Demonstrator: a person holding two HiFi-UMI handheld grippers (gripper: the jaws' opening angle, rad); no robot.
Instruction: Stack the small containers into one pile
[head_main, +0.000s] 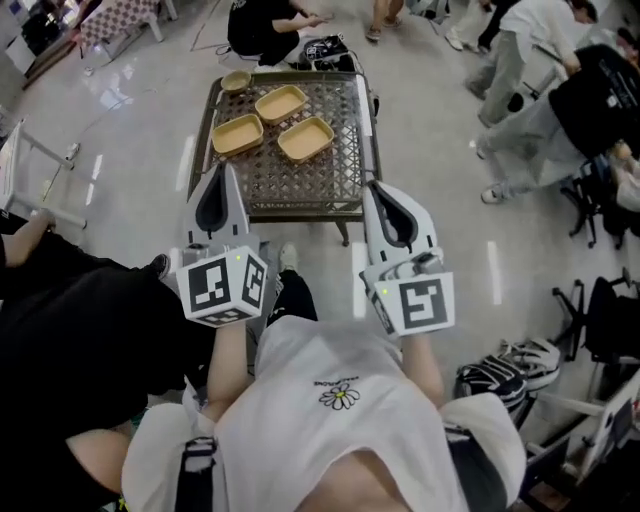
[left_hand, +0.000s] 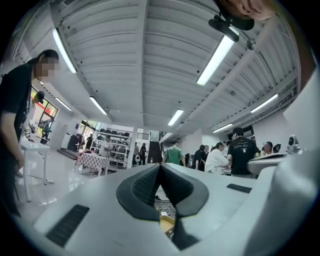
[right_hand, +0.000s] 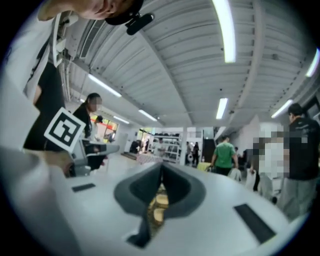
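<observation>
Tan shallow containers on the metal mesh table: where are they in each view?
Head view: top centre, tan shallow containers on the metal mesh table.
Left gripper view: bottom centre, one container glimpsed under the shut left tool.
Right gripper view: lower centre, containers glimpsed under the shut right tool.
Shared landmark: the mesh table beneath them, unclear in the last.

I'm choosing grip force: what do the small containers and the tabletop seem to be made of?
The small containers look like matte tan plastic or bamboo fibre: even colour, smooth rounded rims, no glare. The tabletop looks like woven cane or wicker, judging by its open lattice pattern.
</observation>
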